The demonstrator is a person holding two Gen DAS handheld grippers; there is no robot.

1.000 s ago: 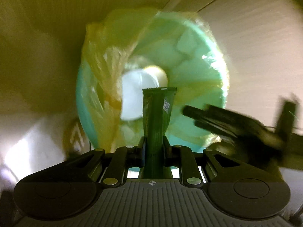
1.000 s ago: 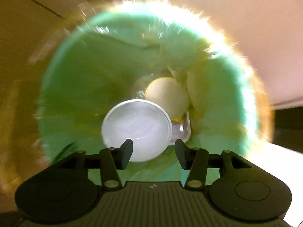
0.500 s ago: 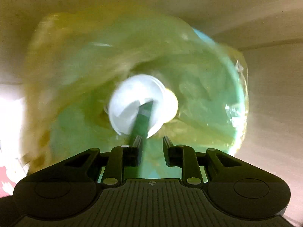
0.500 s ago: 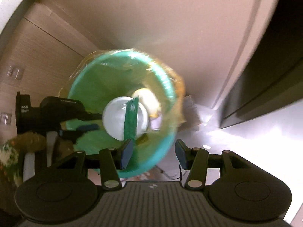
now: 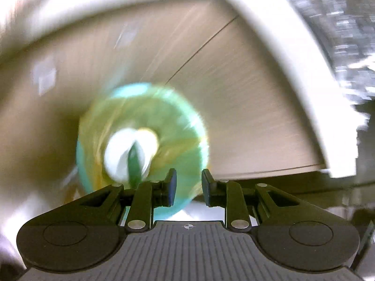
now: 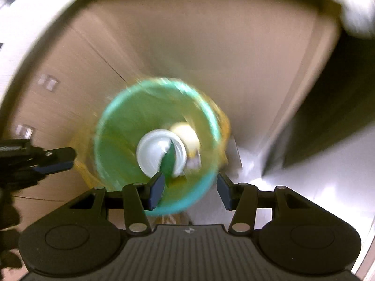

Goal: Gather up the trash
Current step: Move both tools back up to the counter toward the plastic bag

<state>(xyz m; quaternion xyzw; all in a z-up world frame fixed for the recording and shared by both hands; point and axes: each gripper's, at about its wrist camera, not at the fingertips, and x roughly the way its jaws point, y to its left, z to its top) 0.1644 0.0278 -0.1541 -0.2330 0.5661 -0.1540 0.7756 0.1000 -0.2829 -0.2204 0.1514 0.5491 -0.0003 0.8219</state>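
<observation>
A teal trash bin (image 5: 178,201) lined with a yellowish bag stands on the floor below both grippers; it also shows in the right wrist view (image 6: 112,126). Inside lie a white round lid (image 6: 152,152), a pale round item (image 6: 187,133) and a dark green wrapper (image 6: 170,161), also seen in the left wrist view (image 5: 133,161). My left gripper (image 5: 188,188) is open and empty above the bin. My right gripper (image 6: 189,189) is open and empty above the bin. The left gripper's fingers (image 6: 58,161) show at the left of the right wrist view.
Wood-grain cabinet fronts (image 5: 234,107) stand behind the bin. A white counter edge (image 5: 293,46) curves overhead. A dark opening (image 6: 328,117) lies to the right, with pale glossy floor (image 6: 304,175) below it. Both views are motion-blurred.
My left gripper opened and dropped the green wrapper into the bin. Both grippers have pulled up and away, so the bin looks smaller.
</observation>
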